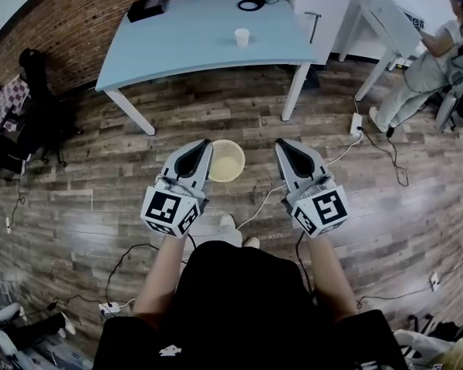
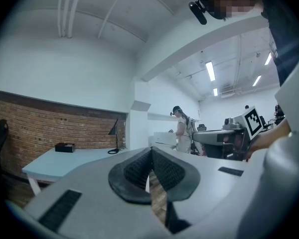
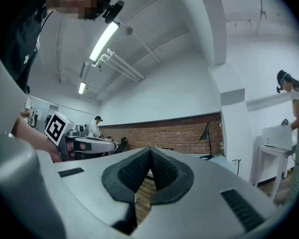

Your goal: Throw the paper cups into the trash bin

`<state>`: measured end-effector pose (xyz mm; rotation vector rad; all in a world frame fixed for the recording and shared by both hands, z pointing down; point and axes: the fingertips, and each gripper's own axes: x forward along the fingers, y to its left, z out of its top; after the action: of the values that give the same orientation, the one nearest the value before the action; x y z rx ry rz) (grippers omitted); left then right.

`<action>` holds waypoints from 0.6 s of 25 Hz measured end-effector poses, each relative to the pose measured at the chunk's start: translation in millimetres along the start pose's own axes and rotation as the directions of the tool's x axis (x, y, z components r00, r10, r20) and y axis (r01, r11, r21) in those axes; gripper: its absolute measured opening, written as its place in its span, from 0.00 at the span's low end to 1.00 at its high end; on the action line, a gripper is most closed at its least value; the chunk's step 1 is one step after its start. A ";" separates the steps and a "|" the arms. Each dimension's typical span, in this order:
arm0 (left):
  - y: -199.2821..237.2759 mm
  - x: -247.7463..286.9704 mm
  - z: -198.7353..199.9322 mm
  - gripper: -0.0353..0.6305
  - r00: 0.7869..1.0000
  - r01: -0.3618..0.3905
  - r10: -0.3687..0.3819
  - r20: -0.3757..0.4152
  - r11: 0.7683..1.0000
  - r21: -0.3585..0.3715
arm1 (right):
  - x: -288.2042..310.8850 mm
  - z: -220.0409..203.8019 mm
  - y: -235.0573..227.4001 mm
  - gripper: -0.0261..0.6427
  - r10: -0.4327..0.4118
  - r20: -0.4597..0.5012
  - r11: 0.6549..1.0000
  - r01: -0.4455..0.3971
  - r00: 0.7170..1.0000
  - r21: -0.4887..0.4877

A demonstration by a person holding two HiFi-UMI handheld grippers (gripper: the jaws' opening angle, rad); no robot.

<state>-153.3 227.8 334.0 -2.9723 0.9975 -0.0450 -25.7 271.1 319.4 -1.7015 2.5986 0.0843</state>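
Note:
A white paper cup point(image 1: 242, 37) stands upright on the light blue table point(image 1: 193, 45), far ahead of both grippers. A pale yellow trash bin point(image 1: 225, 160) sits on the wooden floor just in front of me, between the two gripper tips. My left gripper point(image 1: 203, 146) is held at the bin's left rim, its jaws shut with nothing in them point(image 2: 151, 151). My right gripper point(image 1: 282, 146) hovers a little to the right of the bin, also shut and empty point(image 3: 150, 151). Neither gripper view shows the cup or the bin.
A black box point(image 1: 147, 7) and a black lamp base point(image 1: 252, 2) lie at the table's far edge. A person point(image 1: 424, 64) works at a white desk point(image 1: 386, 18) at the right. Cables and a power strip point(image 1: 356, 124) cross the floor. A dark chair point(image 1: 38, 91) stands at left.

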 end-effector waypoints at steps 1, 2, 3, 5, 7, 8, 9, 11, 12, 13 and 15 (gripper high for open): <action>-1.3 2.6 -1.7 0.07 1.000 0.004 -0.004 -0.004 1.000 0.000 | 0.5 -1.4 -2.5 0.05 -0.003 -0.005 1.000 0.003 1.000 0.000; -2.1 5.3 -4.1 0.07 1.000 0.008 -0.008 -0.009 1.000 -0.003 | 1.2 -2.3 -4.3 0.05 -0.003 -0.008 1.000 0.003 1.000 0.000; -2.0 8.4 -6.5 0.07 1.000 0.011 -0.011 -0.014 1.000 -0.007 | 2.3 -2.9 -5.9 0.05 -0.001 -0.010 1.000 0.001 1.000 -0.002; 0.0 15.8 -9.5 0.07 1.000 0.014 -0.014 -0.018 1.000 -0.014 | 5.5 -3.7 -10.2 0.05 0.003 -0.012 1.000 -0.003 1.000 -0.004; 1.7 24.8 -11.0 0.07 1.000 0.023 -0.024 -0.018 1.000 -0.013 | 8.8 -5.9 -17.1 0.05 -0.003 -0.014 1.000 0.003 1.000 -0.002; 2.5 29.7 -12.0 0.07 0.999 0.030 -0.030 -0.017 0.999 -0.012 | 10.4 -7.6 -21.2 0.05 -0.009 -0.018 1.000 0.009 1.000 -0.005; 4.1 34.9 -13.2 0.07 0.999 0.034 -0.035 -0.014 0.999 -0.014 | 12.7 -9.3 -25.5 0.05 -0.015 -0.023 1.000 0.015 1.000 -0.009; 9.7 46.9 -15.8 0.07 0.999 0.038 -0.038 -0.009 0.999 -0.025 | 20.8 -11.1 -34.8 0.05 -0.018 -0.029 1.000 0.018 0.999 -0.012; 12.2 53.6 -17.0 0.07 0.999 0.039 -0.039 -0.007 0.999 -0.031 | 26.0 -10.6 -39.7 0.05 -0.015 -0.030 1.000 0.014 0.999 -0.015; 14.1 60.5 -18.1 0.07 0.999 0.041 -0.041 -0.005 0.999 -0.035 | 31.4 -9.6 -44.6 0.05 -0.010 -0.030 1.000 0.010 1.000 -0.019; 17.5 74.2 -19.6 0.07 0.999 0.046 -0.046 -0.003 0.998 -0.041 | 41.9 -7.9 -54.3 0.05 0.000 -0.031 1.000 -0.001 1.000 -0.030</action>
<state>-105.3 169.2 355.2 -3.0331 0.9418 -0.0319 7.4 210.6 323.4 -1.7262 2.6330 0.0978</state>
